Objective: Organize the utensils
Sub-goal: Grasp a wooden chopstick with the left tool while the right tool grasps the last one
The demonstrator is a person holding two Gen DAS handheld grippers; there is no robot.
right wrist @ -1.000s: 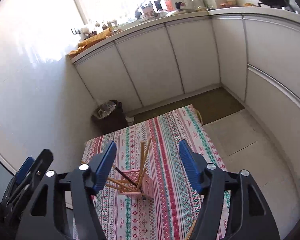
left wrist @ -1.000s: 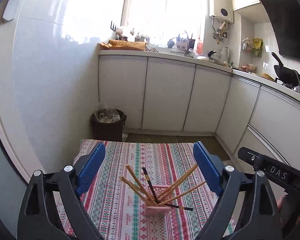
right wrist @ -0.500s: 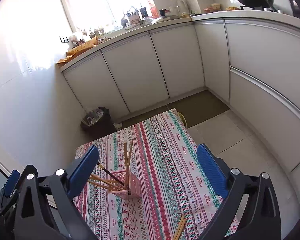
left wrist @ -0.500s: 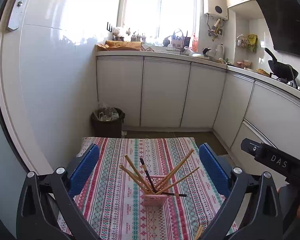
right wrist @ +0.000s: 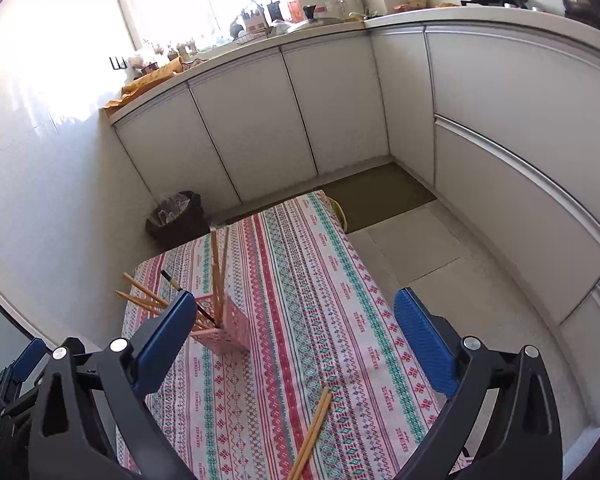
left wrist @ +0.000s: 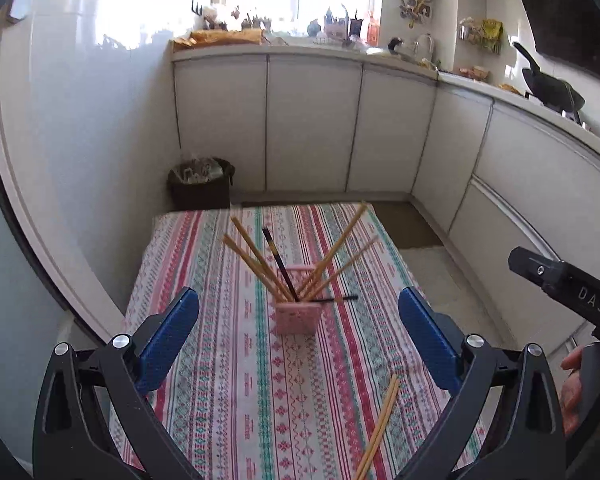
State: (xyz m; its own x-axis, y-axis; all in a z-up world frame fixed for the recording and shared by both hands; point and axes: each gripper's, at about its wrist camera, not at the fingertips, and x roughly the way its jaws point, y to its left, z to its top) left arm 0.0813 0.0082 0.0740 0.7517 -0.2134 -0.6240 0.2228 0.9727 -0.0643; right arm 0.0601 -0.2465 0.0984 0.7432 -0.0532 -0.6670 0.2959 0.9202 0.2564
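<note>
A pink slotted holder [left wrist: 298,316] stands on the striped tablecloth [left wrist: 236,380], with several wooden chopsticks and a dark one fanned out of it; it also shows in the right wrist view [right wrist: 224,330]. A loose pair of wooden chopsticks [left wrist: 378,428] lies on the cloth near the front, also seen in the right wrist view [right wrist: 312,432]. My left gripper [left wrist: 298,340] is open and empty, above the cloth with the holder between its blue pads. My right gripper [right wrist: 290,344] is open and empty, to the right of the holder.
The small table is hemmed in by a white fridge on the left [left wrist: 60,128] and white kitchen cabinets [left wrist: 312,120] behind and to the right. A dark waste bin [left wrist: 200,184] stands past the table's far left corner. Tiled floor [right wrist: 440,264] lies to the right.
Both grippers have pulled back and up from the holder, and the right one has opened wider. The loose chopstick pair on the cloth has come into view.
</note>
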